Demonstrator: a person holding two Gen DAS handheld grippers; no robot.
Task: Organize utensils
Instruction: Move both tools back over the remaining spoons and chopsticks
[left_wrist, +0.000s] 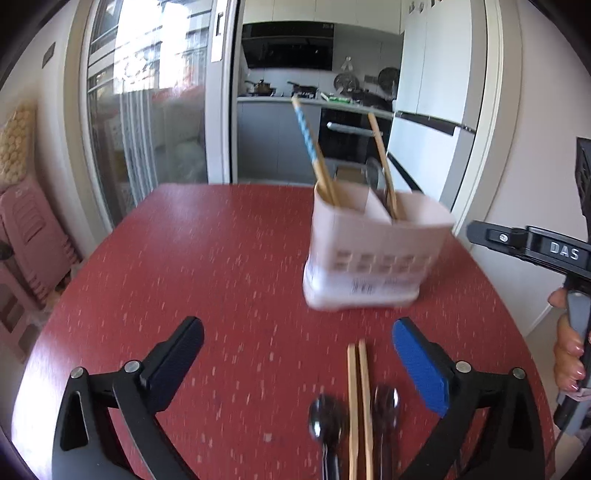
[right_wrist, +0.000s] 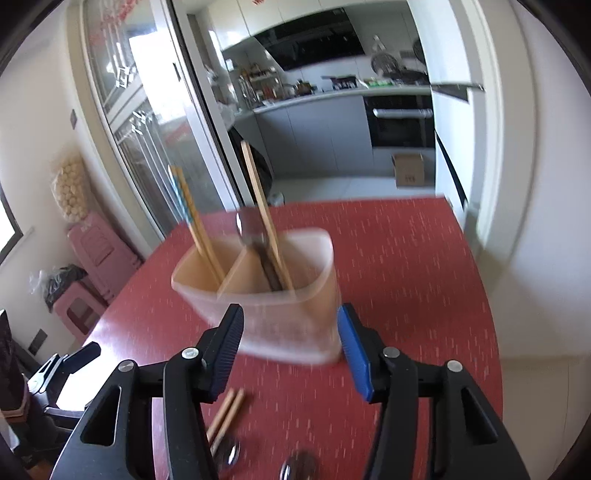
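A pale two-compartment utensil holder stands on the red table. It holds blue-patterned chopsticks on the left and a wooden chopstick with a spoon on the right. A wooden chopstick pair lies on the table between two metal spoons. My left gripper is open just above them. My right gripper is open, its fingers either side of the holder, above the chopsticks and spoons.
The right gripper's body and the hand holding it show at the right edge of the left wrist view. Pink stools stand left of the table. A kitchen lies beyond the table's far edge.
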